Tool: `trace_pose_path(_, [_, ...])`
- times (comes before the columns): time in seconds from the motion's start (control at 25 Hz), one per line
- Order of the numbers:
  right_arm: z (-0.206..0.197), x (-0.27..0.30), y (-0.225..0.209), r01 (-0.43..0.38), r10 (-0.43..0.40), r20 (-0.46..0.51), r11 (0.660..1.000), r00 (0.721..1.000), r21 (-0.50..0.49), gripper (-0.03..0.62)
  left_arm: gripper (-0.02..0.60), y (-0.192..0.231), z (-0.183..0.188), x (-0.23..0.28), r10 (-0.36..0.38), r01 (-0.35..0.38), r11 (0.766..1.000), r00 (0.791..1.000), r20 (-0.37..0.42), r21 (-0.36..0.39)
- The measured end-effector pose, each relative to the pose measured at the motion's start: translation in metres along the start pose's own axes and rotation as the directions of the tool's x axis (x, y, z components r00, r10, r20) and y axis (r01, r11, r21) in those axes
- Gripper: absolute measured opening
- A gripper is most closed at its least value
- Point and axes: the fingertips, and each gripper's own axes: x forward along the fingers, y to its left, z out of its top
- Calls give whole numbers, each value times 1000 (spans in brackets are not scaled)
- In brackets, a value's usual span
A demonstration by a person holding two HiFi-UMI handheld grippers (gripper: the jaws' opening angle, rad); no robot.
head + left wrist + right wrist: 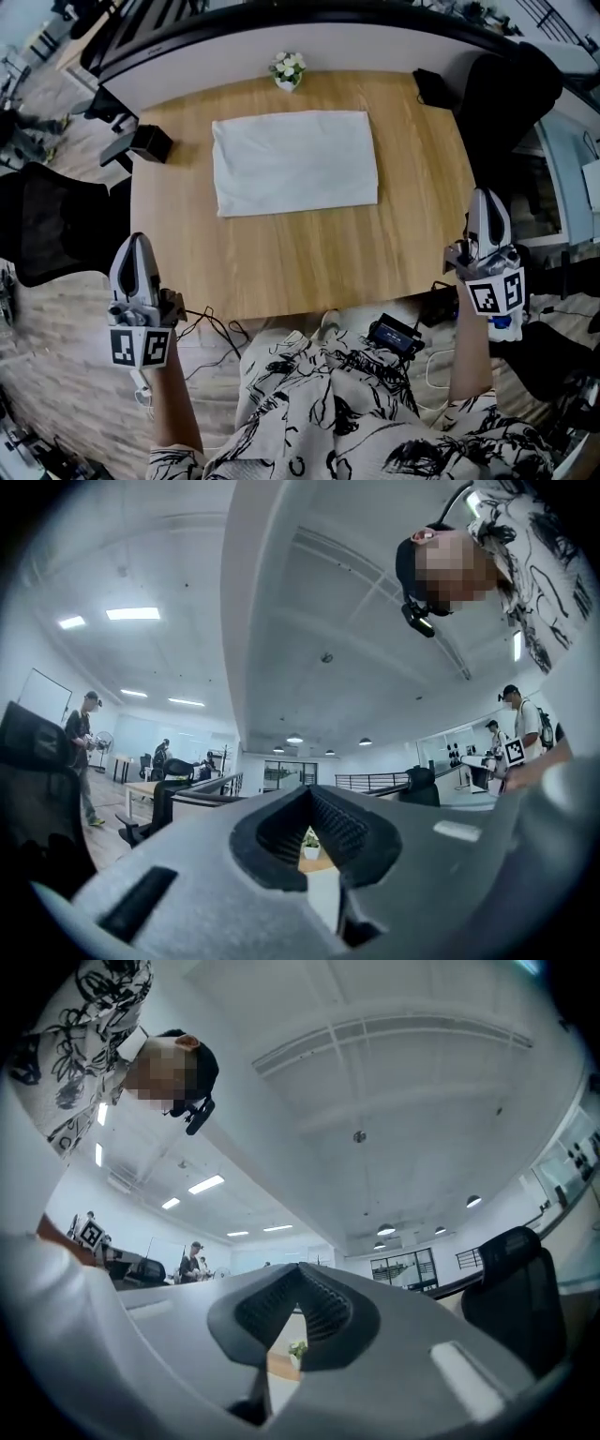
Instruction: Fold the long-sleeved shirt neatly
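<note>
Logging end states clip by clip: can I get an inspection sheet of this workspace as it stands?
Surface: wooden table, light top.
Job's things: white shirt lies folded into a flat rectangle toward the far side.
Clutter: small potted plant at the far edge; black box at the far left corner; dark object at the far right corner.
Grippers: left gripper and right gripper both shut, empty, off the near edge.
Cables: loose cables and a black device on the floor.
Surroundings: black office chairs either side.
</note>
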Motion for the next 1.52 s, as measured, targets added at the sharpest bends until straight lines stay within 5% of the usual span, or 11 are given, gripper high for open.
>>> trace_pose_path(0.12, [18,-30,-2,15,-17,46,999,999,39,12,5,-15,14,-34,59,-59,998,998,5,-5])
trace_pose_path(0.32, [12,-67,-2,52,-62,-72,990,995,-131,11,3,-30,12,-87,222,-222,975,975,-33,13])
trace_pose_path(0.48, [8,-96,-5,72,-93,-120,983,988,-166,8,3,-41,1,-120,320,-314,947,943,-88,74])
trace_pose_path(1.12, [24,-150,33,189,-213,-141,968,967,-165,-2,0,-52,-5,-148,258,-251,963,964,-71,100])
trace_pose_path(1.52, [15,-139,67,168,-191,-139,972,972,-162,-2,0,-40,-10,-153,272,-265,960,958,-90,85])
